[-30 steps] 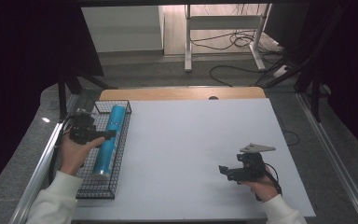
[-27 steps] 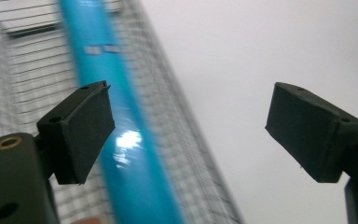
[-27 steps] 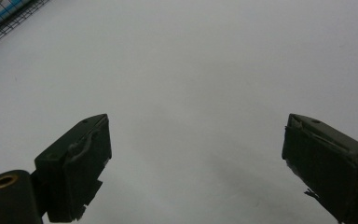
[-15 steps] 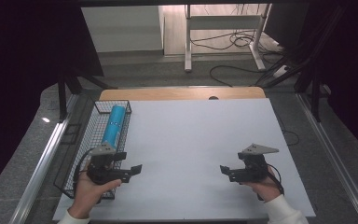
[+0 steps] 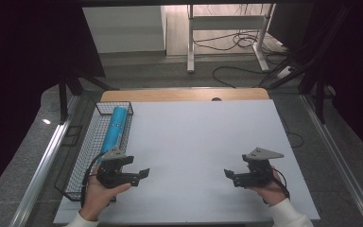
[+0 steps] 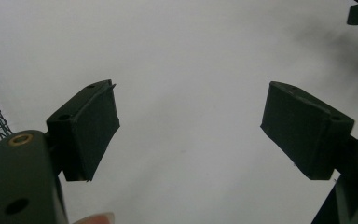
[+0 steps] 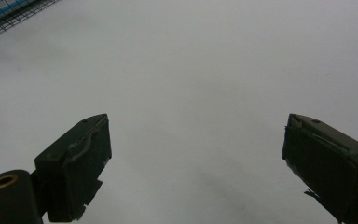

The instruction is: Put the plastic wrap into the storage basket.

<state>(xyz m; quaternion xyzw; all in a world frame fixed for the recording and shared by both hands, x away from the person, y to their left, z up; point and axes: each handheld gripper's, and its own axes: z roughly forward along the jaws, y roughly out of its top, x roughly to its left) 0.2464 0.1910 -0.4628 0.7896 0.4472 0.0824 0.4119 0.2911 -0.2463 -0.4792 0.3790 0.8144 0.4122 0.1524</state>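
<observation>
Tube (image 5: 115, 130) in basket (image 5: 83, 158) at table's (image 5: 203, 142) left edge.

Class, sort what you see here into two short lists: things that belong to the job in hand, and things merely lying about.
Belongs to the job:
- blue tube, lying in the wire basket
- wire basket at the table's left edge
- left gripper, jaws apart, nothing between them
- right gripper, jaws apart, empty

Just lying about:
- cables on the floor beyond the table
- metal stand by them

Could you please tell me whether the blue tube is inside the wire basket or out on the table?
Inside. The blue tube lies flat within the wire basket, at its far end, no gripper touching it.
</observation>
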